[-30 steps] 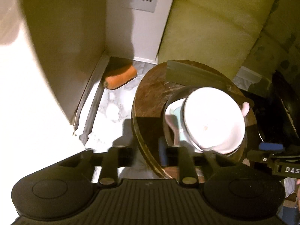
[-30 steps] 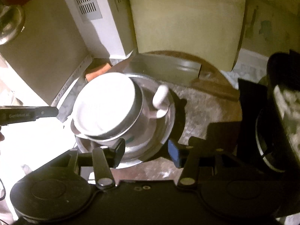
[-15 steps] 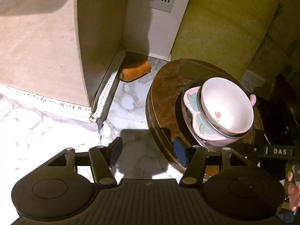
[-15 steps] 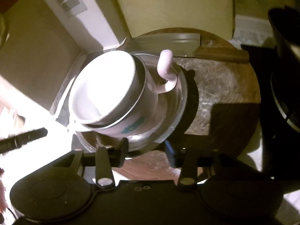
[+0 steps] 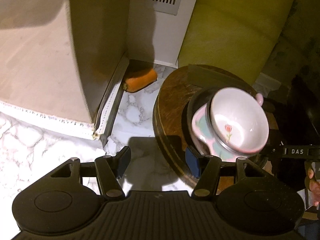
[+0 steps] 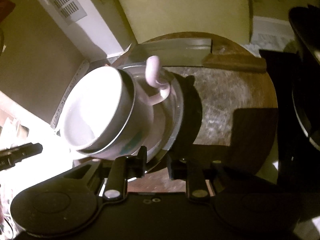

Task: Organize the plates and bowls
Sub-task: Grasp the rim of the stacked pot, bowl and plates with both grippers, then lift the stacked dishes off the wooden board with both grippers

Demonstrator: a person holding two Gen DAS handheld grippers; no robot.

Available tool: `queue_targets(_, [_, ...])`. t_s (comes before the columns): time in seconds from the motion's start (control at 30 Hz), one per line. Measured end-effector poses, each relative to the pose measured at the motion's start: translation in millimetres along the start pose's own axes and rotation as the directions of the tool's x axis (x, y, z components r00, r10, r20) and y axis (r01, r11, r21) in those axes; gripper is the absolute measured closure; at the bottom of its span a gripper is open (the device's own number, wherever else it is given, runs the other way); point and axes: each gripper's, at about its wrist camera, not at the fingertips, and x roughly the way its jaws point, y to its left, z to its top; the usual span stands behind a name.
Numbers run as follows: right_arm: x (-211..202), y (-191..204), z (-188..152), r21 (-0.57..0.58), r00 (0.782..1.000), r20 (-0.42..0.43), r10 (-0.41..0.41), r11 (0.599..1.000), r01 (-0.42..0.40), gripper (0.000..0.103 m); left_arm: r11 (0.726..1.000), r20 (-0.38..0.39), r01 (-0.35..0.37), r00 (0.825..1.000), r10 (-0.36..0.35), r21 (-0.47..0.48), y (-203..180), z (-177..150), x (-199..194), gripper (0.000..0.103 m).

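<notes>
A stack of dishes sits tilted above a round wooden board (image 5: pixel 172 104): a white bowl with a red flower (image 5: pixel 240 120) inside a metal bowl, on a pink sectioned plate (image 5: pixel 202 126), on a steel plate (image 6: pixel 176 108). My right gripper (image 6: pixel 157 163) is shut on the steel plate's near rim and holds the stack tipped to the left. The white bowl (image 6: pixel 94 110) and a pink handle (image 6: pixel 153 74) show in the right wrist view. My left gripper (image 5: pixel 158 163) is open and empty, left of the stack, over the board's edge and marble counter.
A cleaver (image 6: pixel 180 48) lies at the back of the board. An orange carrot piece (image 5: pixel 140 80) lies on the marble counter by a beige wall panel (image 5: pixel 96 40). A yellow-green board (image 5: pixel 230 26) stands behind. A dark pot (image 6: pixel 304 80) is at right.
My right gripper has closed on the steel plate's rim and tilted the stack up to the left. My left gripper has pulled back from the stack and its fingers have spread wider.
</notes>
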Motion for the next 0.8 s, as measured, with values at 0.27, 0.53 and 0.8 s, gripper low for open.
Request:
queue_targets(0.27, [8.5,-10.1,32.6,-0.102,0.999,0.002,-0.054,0.993,0.053,0.088,0.998,-0.012,0.043,0.999,-0.044,-0.045,-5.0,29.8,21.8,0.044])
queue_targets(0.53, [14.7,-16.9,50.2,-0.123,0.997,-0.001,-0.082,0.989,0.081,0.085,0.991,-0.058,0.099,0.993,-0.105,-0.094,-17.6,46.7,60.2,0.052])
queue_targets(0.8, [14.8,-12.3,38.2,-0.117,0.997,-0.037,-0.073,0.991,0.069,0.081,0.984,-0.095,0.129,0.985,-0.141,-0.125,-21.4,54.9,88.1,0.067])
